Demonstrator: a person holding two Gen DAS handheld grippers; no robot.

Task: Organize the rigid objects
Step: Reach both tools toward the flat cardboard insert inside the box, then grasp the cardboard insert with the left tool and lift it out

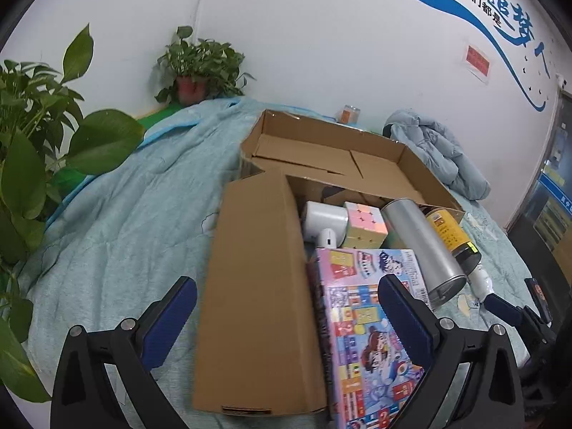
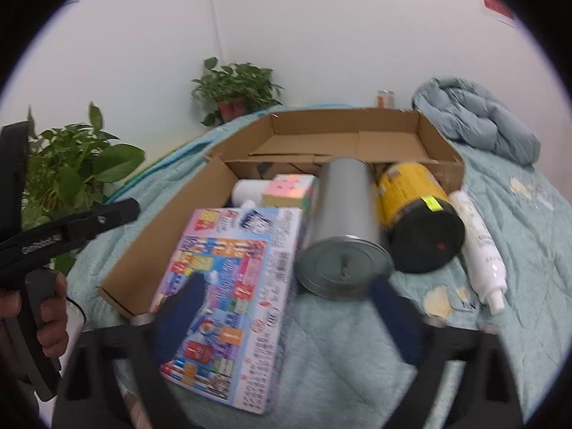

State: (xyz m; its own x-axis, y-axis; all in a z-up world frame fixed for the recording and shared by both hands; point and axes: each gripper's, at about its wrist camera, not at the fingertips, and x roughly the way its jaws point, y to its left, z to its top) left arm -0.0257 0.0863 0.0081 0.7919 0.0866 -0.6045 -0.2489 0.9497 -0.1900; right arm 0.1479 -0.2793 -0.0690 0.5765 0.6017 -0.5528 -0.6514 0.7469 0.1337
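1. Trouble is most likely to be caused by the silver tin (image 2: 343, 228), which lies on its side on the soft blue quilt (image 2: 321, 357) just ahead of the right gripper (image 2: 289, 307); a glancing touch on its round wall could set it rolling into the yellow jar (image 2: 418, 214) beside it.
2. Slippage is also to be feared at the colourful flat box (image 2: 228, 304), which is propped half out of the cardboard box (image 2: 357, 136); it could be tipped off if only one corner is caught.
3. The right gripper is held spread wide and empty, angled downward, its left finger over the flat box and its right finger near the tin's lid.
4. The left gripper (image 1: 286, 318) is likewise held fully released with nothing gripped, tilted downward, the carton's folded-out flap (image 1: 257, 286) lying between its fingers.
5. Further ahead, the puzzle cube (image 1: 364, 225) and a white gadget (image 1: 325, 218) are seen inside the carton; a white bottle (image 2: 479, 246) lies outside, right of the jar.
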